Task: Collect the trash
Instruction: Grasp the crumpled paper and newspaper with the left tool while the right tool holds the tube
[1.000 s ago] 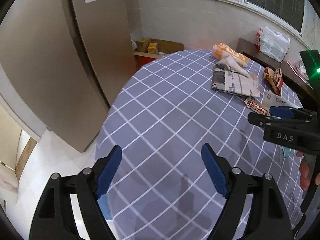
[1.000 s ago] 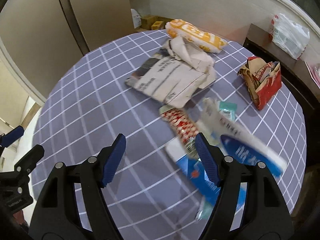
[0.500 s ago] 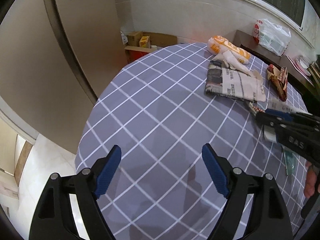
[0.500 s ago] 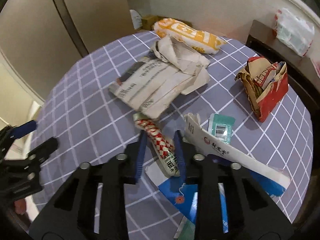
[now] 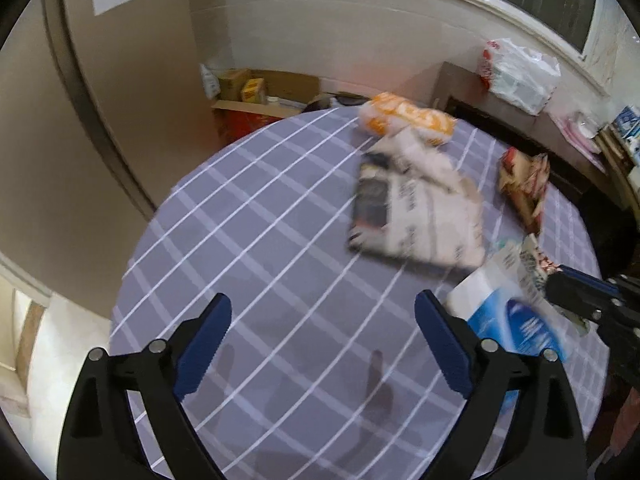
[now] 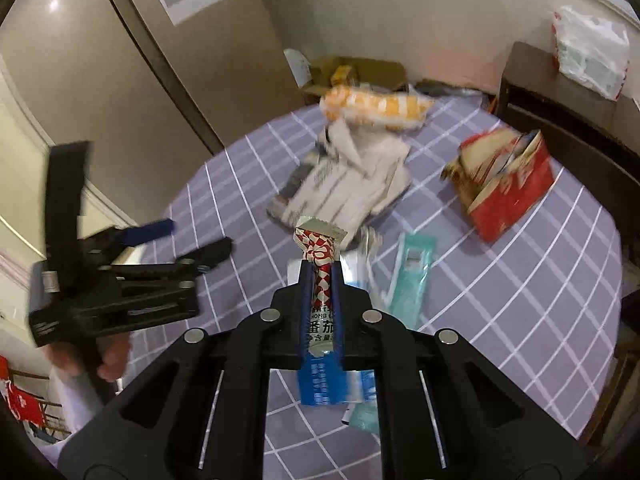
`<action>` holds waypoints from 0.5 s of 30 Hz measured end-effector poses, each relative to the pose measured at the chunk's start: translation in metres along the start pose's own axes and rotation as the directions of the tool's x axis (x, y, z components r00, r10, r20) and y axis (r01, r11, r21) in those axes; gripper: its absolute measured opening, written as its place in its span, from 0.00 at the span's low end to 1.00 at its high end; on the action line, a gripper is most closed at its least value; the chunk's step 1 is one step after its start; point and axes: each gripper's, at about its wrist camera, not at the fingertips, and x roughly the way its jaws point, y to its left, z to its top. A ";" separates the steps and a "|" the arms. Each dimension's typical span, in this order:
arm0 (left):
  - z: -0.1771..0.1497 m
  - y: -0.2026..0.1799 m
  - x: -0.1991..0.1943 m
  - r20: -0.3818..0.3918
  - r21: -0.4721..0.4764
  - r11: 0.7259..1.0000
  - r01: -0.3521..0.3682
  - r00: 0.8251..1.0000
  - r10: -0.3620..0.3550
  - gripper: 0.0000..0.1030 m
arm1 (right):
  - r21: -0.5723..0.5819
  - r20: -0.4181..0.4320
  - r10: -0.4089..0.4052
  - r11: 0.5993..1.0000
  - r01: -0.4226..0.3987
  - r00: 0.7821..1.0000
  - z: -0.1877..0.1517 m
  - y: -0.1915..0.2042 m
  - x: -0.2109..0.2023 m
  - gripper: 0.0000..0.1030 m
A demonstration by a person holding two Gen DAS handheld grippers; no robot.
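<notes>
The right gripper (image 6: 321,276) is pinched tight on a red-and-white checked sachet (image 6: 320,252), whose crimped top sticks out past the fingertips and whose printed lower end runs back between the fingers. Just under it lies a blue-and-white wrapper (image 6: 334,388) on the table (image 6: 520,320) (a round one, in a grey-violet checked cloth), with a teal packet (image 6: 412,276) beside it to the right. The left gripper (image 5: 320,344) hangs over bare cloth with its jaws spread wide and nothing between them; the blue-and-white wrapper sits just off its right finger. Farther out lies a folded newspaper (image 6: 344,192) with crumpled white paper (image 6: 360,148) on top, a torn red carton (image 6: 508,184) to the right, and at the far edge an orange-and-white bag (image 6: 376,108).
</notes>
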 end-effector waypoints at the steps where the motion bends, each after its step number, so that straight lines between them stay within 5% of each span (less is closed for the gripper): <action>1: 0.004 -0.003 0.002 -0.002 0.004 1.000 0.012 1.000 -0.012 0.88 | -0.003 0.013 -0.006 1.000 0.006 1.000 0.004 -0.002 -0.005 0.09; 7: 0.047 -0.028 0.026 -0.021 0.009 0.998 0.067 0.998 -0.067 0.89 | 0.018 0.045 -0.071 0.997 0.070 0.996 0.032 -0.025 -0.009 0.09; 15: 0.103 -0.052 0.081 -0.088 0.026 0.999 0.031 0.996 -0.029 0.89 | 0.056 0.003 -0.127 0.990 0.127 0.992 0.065 -0.065 0.023 0.09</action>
